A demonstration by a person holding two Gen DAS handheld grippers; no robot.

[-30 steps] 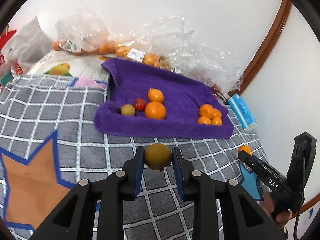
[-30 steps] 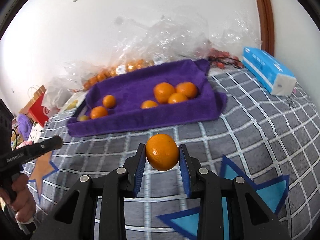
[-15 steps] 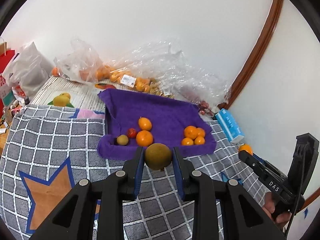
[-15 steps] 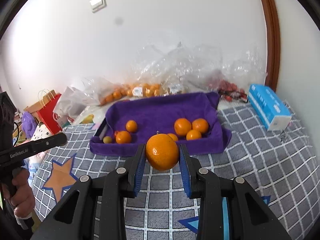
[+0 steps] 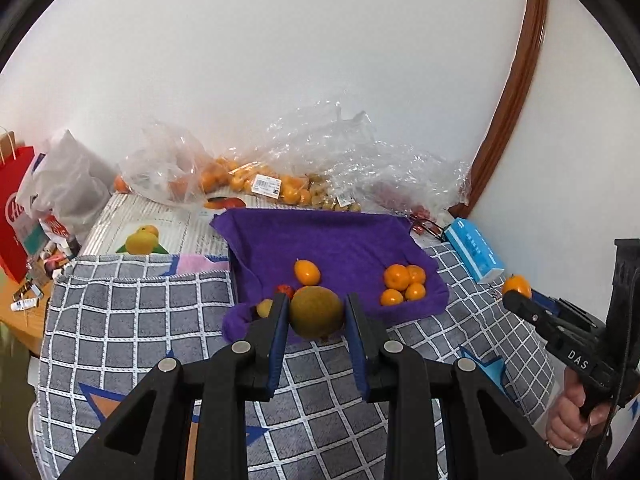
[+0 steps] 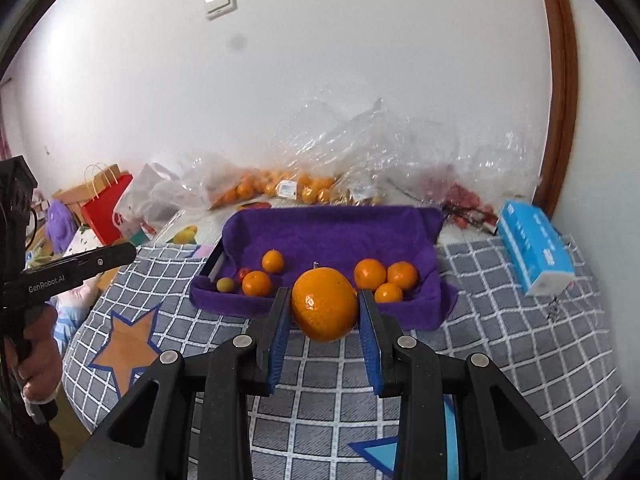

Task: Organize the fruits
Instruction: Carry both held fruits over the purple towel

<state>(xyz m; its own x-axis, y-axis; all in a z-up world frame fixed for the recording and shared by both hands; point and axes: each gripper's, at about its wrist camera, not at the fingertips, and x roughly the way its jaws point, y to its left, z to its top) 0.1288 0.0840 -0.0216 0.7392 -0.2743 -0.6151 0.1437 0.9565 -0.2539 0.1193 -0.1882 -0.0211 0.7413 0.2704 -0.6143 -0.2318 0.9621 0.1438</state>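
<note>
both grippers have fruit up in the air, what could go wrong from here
The brownish-green fruit and the orange are round and pinched only at their sides, so either may slip and roll off the checked cloth. Dropped carelessly into the purple towel tray, the orange may scatter the orange cluster.

White letters "DAS" stood on the black body of the right gripper, seen from the left wrist view. From the right wrist view, "GenRobot.AI" ran in pale letters along the black body of the left gripper. A white barcode label lay on a clear bag of oranges, its print too small to read. The red paper bag carried large white lettering, perhaps beginning with "H", cut off by the edge.
</note>
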